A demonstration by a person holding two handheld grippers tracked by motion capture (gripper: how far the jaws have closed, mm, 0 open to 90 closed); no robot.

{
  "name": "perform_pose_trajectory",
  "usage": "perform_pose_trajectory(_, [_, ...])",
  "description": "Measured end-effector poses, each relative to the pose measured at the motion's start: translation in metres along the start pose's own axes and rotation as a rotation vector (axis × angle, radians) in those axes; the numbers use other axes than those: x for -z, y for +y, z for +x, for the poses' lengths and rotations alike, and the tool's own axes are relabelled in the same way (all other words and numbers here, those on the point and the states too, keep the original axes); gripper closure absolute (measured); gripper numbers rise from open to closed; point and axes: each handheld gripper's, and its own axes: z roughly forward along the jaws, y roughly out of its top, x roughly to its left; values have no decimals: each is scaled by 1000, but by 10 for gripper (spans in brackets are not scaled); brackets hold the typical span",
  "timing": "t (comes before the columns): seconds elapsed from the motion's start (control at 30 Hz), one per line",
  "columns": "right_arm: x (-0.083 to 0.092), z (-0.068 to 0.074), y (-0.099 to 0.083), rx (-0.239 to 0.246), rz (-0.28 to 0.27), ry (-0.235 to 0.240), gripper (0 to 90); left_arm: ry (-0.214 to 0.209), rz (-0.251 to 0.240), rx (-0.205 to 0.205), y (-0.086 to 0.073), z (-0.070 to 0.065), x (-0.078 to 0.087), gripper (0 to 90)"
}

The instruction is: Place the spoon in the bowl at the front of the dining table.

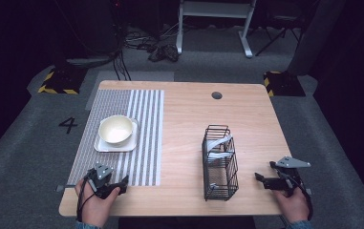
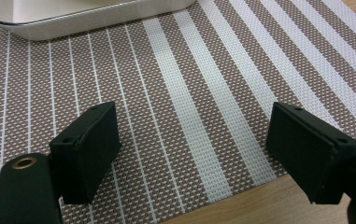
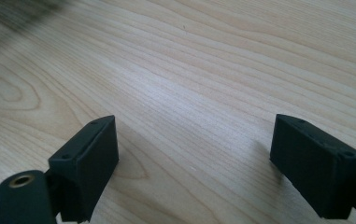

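A cream bowl (image 1: 116, 129) sits on a white square plate (image 1: 102, 144) on the striped placemat (image 1: 141, 143) at the table's left. A black wire basket (image 1: 220, 162) with pale utensils inside stands right of centre. My left gripper (image 1: 109, 181) rests at the mat's near edge, held by a hand; in the left gripper view its jaws stand wide apart over the placemat (image 2: 189, 93) with nothing between them, the plate's rim (image 2: 73, 23) just ahead. My right gripper (image 1: 268, 177) lies near the right front corner, open over bare wood (image 3: 189, 93).
The wooden table (image 1: 189, 119) has a dark cable hole (image 1: 216, 95) near its far edge. Beyond it, on the grey floor, are a white desk frame (image 1: 215, 24), cables and yellow-black marked blocks (image 1: 58, 81).
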Motion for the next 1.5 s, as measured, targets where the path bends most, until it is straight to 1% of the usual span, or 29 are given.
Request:
perform_pose_trajectory(0.33, [0, 0, 0, 0, 0, 0, 154, -11, -2, -10, 0, 1, 0, 174])
perform_pose_trajectory(0.4, [0, 0, 0, 0, 0, 0, 154, -17, -7, -17, 0, 1, 2, 203])
perform_pose_trajectory(0.43, [0, 0, 0, 0, 0, 0, 154, -20, -16, -17, 1, 0, 3, 219])
perform_pose_trajectory(0.5, [0, 0, 0, 0, 0, 0, 154, -22, -31, -25, 4, -1, 7, 216])
perform_pose_trajectory(0.53, [0, 0, 0, 0, 0, 0, 154, -22, -31, -25, 4, -1, 7, 216])
perform_pose_trajectory(0.57, [0, 0, 0, 0, 0, 0, 154, -29, -56, -39, 8, -4, 13, 215])
perform_pose_trajectory(0.6, [0, 0, 0, 0, 0, 0, 154, -33, -70, -48, 11, -5, 16, 212])
perform_pose_trajectory(0.63, [0, 0, 0, 0, 0, 0, 154, -40, -79, -61, 13, -7, 19, 205])
perform_pose_trajectory(0.7, [0, 0, 0, 0, 0, 0, 154, -60, -101, -60, 18, -10, 24, 195])
perform_pose_trajectory(0.73, [0, 0, 0, 0, 0, 0, 154, -60, -101, -60, 18, -10, 24, 195])
perform_pose_trajectory(0.77, [0, 0, 0, 1, 0, 0, 154, -74, -125, -61, 22, -14, 29, 195])
perform_pose_trajectory(0.8, [0, 0, 0, 1, 0, 0, 154, -80, -136, -60, 24, -16, 32, 195])
perform_pose_trajectory(0.87, [0, 0, 0, 1, 0, -1, 154, -113, -168, -67, 29, -19, 36, 190])
perform_pose_trajectory(0.9, [0, 0, 0, 1, 0, -1, 154, -113, -168, -67, 29, -19, 36, 187])
perform_pose_trajectory(0.93, [0, 0, 0, 1, 0, 0, 154, -130, -179, -74, 31, -22, 39, 187])
perform_pose_trajectory(0.97, [0, 0, 0, 1, 0, -1, 154, -143, -187, -90, 36, -24, 44, 185])
perform_pose_trajectory(1.03, [0, 0, 0, 2, 0, -1, 154, -147, -194, -93, 38, -26, 46, 186])
perform_pose_trajectory(1.07, [0, 0, 0, 1, 0, -1, 154, -160, -208, -104, 42, -30, 52, 187])
perform_pose_trajectory(1.17, [0, 0, 0, 1, 0, -1, 154, -190, -234, -117, 48, -35, 58, 194])
perform_pose_trajectory(1.2, [0, 0, 0, 1, 0, -1, 154, -190, -234, -117, 48, -35, 58, 201])
perform_pose_trajectory(1.23, [0, 0, 0, 2, 0, -1, 154, -210, -263, -123, 52, -38, 63, 205])
perform_pose_trajectory(1.27, [0, 0, 0, 2, 0, -1, 154, -210, -263, -123, 52, -38, 63, 207])
perform_pose_trajectory(1.3, [0, 0, 0, 2, 0, -1, 154, -228, -289, -131, 56, -42, 68, 209])
perform_pose_trajectory(1.37, [0, 0, 0, 1, 0, -1, 154, -251, -316, -137, 60, -45, 71, 210])
perform_pose_trajectory(1.4, [0, 0, 0, 1, 0, -1, 154, -251, -316, -137, 60, -45, 71, 210])
perform_pose_trajectory(1.43, [0, 0, 0, 2, 0, -1, 154, -280, -336, -146, 64, -48, 75, 212])
perform_pose_trajectory(1.47, [0, 0, 0, 2, 0, -1, 154, -280, -336, -146, 64, -48, 75, 216])
perform_pose_trajectory(1.5, [0, 0, 0, 2, 0, -1, 154, -296, -349, -150, 66, -50, 76, 224])
